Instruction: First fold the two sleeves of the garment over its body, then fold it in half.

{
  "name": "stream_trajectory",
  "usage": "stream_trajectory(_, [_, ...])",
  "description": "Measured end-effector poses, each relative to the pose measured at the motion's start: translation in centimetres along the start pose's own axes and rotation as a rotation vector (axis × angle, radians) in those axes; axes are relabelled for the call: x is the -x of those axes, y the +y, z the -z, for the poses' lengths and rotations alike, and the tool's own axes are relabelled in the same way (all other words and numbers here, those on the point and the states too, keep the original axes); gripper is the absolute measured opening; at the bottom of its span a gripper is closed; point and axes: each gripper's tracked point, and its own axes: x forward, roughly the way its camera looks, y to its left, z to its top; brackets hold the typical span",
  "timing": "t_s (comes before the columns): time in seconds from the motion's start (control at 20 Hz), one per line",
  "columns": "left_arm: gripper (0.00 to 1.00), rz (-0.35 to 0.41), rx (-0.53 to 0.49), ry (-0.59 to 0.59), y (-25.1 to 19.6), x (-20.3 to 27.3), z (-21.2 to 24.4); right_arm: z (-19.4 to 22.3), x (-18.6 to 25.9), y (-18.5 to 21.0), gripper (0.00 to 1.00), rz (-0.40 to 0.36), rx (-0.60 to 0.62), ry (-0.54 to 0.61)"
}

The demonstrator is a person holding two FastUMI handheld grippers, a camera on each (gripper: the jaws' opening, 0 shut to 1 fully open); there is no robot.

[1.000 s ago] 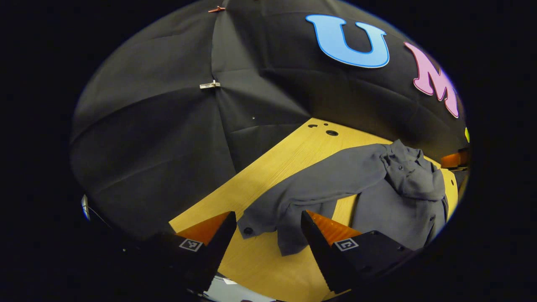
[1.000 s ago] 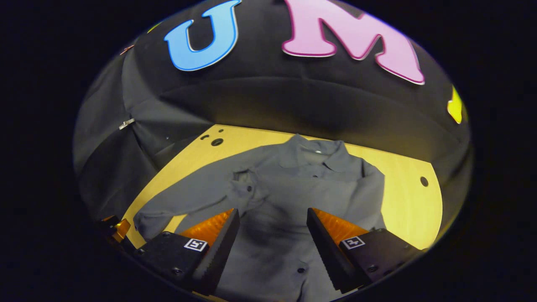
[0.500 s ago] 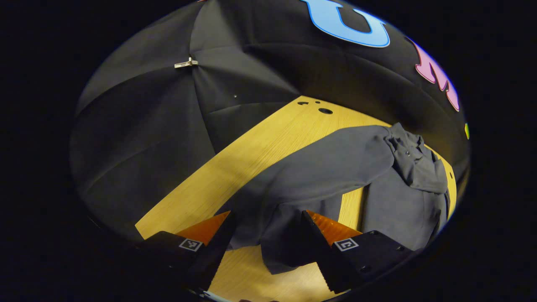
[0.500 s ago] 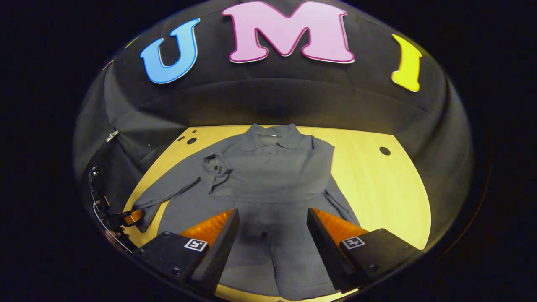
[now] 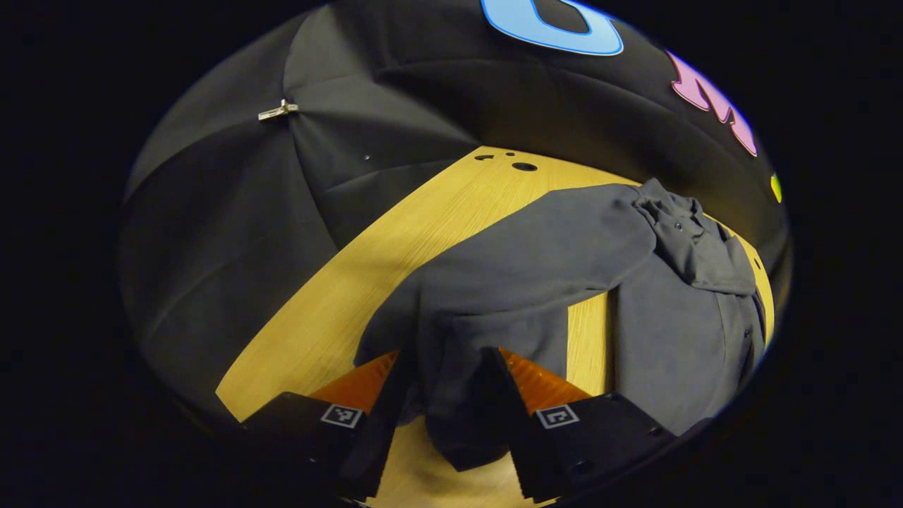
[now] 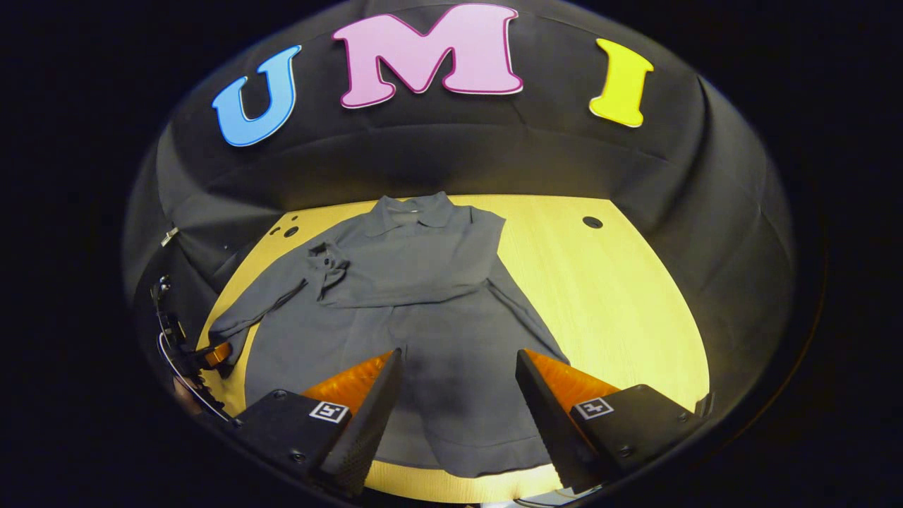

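**Inspector:** Garment [image 6: 423, 296] lies flat on the table [image 6: 621, 296]; one sleeve [image 6: 416, 271] is folded across the chest. Your left gripper [image 5: 444, 409] is closing around the other sleeve's cuff [image 5: 458, 395].

**Operator:** Pinched?

**Inspector:** I cannot tell. Your right gripper [image 6: 458, 409] hovers spread above the hem. The second sleeve fold is in hand: carry the cuff across the body.

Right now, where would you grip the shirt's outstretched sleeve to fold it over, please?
Grip the sleeve at its cuff, coming from the table's outer side: the free end lies between the left gripper's fingers, so lifting there probably carries it over the shirt.
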Motion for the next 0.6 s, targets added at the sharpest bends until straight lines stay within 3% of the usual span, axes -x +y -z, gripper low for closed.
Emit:
stream_trajectory(0.05, [0.72,0.015,-0.022,0.005,-0.3,0.0,0.0,0.3,0.1,-0.1,0.99,0.004,-0.003,0.003])
stream_trajectory(0.1, [0.51,0.032,-0.04,-0.001,-0.7,-0.5,-0.1,0.6,0.2,-0.1,0.99,0.006,-0.005,0.005])
stream_trajectory(0.15, [0.5,0.044,-0.048,0.0,-1.0,-0.3,-0.3,0.8,0.4,-0.1,0.99,0.006,-0.007,0.007])
stream_trajectory(0.2, [0.28,0.052,-0.051,0.0,-1.2,-0.6,-0.4,1.0,0.7,-0.2,0.99,0.007,-0.009,0.006])
stream_trajectory(0.25, [0.2,0.057,-0.056,0.001,-1.3,-0.5,-0.4,1.1,0.9,-0.2,0.99,0.009,-0.012,0.006])
stream_trajectory(0.4, [0.07,0.065,-0.071,0.012,-1.2,-0.5,-0.5,1.2,1.3,-1.0,0.99,0.019,-0.024,-0.002])
stream_trajectory(0.6, [0.06,0.062,-0.07,0.01,-1.8,0.3,-1.7,1.2,1.4,-2.4,0.99,0.031,-0.059,-0.014])
